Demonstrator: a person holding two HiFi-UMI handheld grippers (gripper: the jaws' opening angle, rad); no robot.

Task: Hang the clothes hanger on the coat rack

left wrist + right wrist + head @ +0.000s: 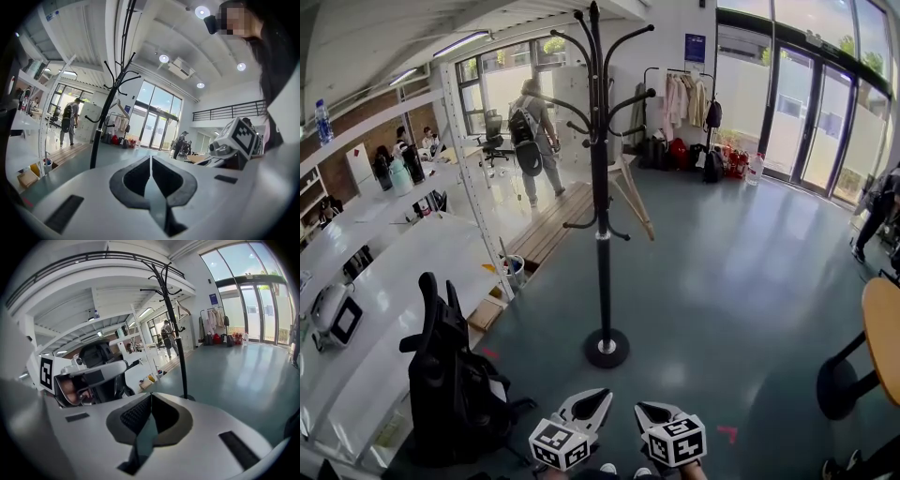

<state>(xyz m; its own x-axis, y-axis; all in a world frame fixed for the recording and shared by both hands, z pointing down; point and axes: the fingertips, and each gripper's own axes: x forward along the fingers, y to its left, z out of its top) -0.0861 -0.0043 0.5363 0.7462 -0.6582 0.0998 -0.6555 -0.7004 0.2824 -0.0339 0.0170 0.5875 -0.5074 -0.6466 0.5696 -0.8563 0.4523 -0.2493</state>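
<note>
Head view: left gripper (592,401) and right gripper (654,412), jaws together and empty, likely waiting before the bare coat rack (602,234) standing mid-floor (722,281); no clothes hanger visible anywhere.

One coat rack (602,234), two hand-held grippers (594,401) (647,412), one black chair (450,375), perhaps three people (532,131)

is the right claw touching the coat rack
Apart. The head view shows open floor between the right claw and the coat rack; the right gripper view shows its pole standing well beyond the shut jaws.
</note>
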